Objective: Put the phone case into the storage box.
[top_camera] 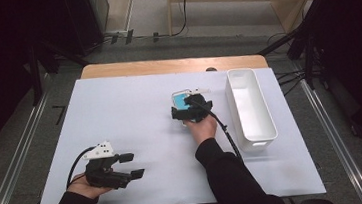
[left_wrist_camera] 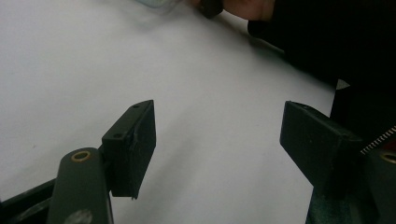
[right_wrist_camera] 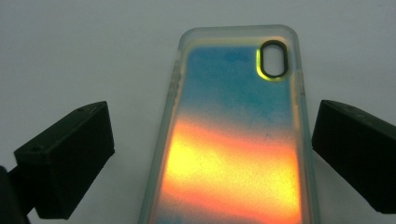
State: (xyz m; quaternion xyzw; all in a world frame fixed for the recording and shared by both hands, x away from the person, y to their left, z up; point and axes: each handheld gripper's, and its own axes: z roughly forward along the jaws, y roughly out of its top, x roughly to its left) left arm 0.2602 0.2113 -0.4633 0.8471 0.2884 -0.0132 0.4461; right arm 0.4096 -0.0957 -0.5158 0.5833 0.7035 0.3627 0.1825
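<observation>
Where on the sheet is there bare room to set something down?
The sheet is bare across its far left, between the left gripper and the phone case, and along the near edge between the two forearms. It is crowded at the right: the right gripper straddles the case, close beside the white bin.

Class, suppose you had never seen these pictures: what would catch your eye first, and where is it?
The phone case, glowing blue and orange, lies flat between the open jaws of the right gripper near the table's middle. Beside it on the right stands a long white bin, while the left gripper hangs open over bare white sheet.
</observation>
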